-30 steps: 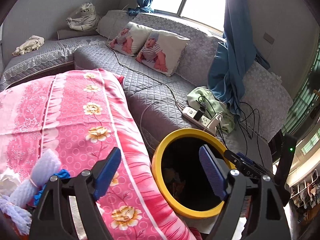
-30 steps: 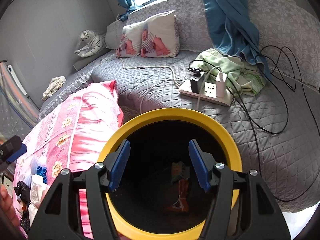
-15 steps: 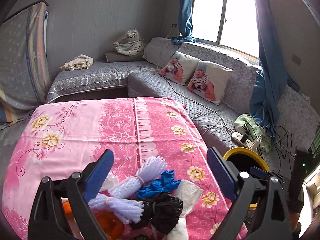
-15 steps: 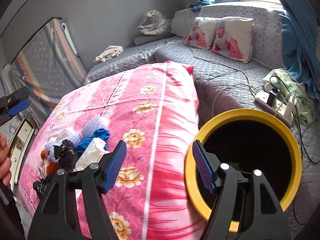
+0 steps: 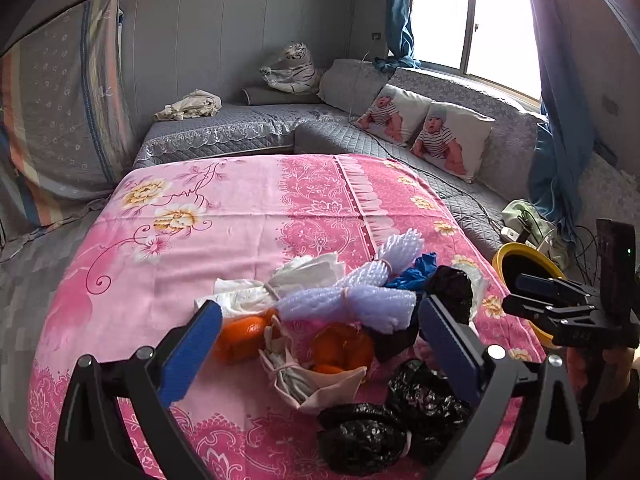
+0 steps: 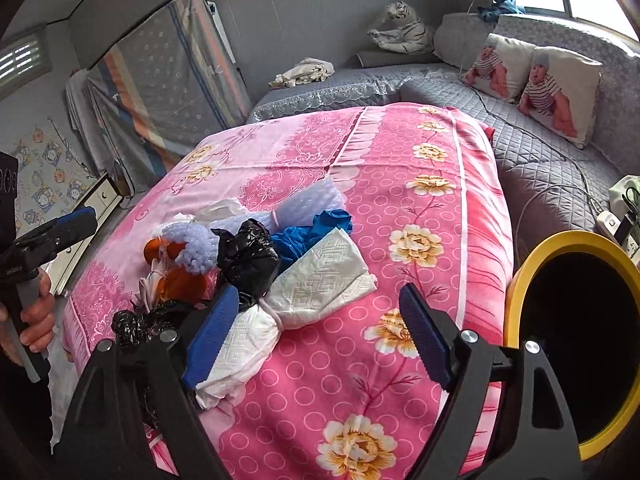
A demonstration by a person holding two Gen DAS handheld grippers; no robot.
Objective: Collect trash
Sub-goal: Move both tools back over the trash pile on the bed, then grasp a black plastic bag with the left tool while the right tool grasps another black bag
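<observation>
Attention has swung from the yellow-rimmed black bin (image 6: pixel 576 344) to the trash heap (image 5: pixel 344 320) on the pink floral tabletop (image 5: pixel 224 216), and the left hand-held gripper (image 5: pixel 316 344) and right hand-held gripper (image 6: pixel 316 336), jaws just widened and empty, look ready for another pick.

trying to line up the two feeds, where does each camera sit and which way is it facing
Left wrist: on the left gripper, aimed down over the tied trash bundles on the pink floral cloth; its open blue-padded fingers and the right gripper show.
Right wrist: on the right gripper, looking from beside the yellow-rimmed black bin at the white tissue bundle; the left gripper and a hand show.
Shared: the pile, cloth, bin, grey sofa, baby-print cushions.
</observation>
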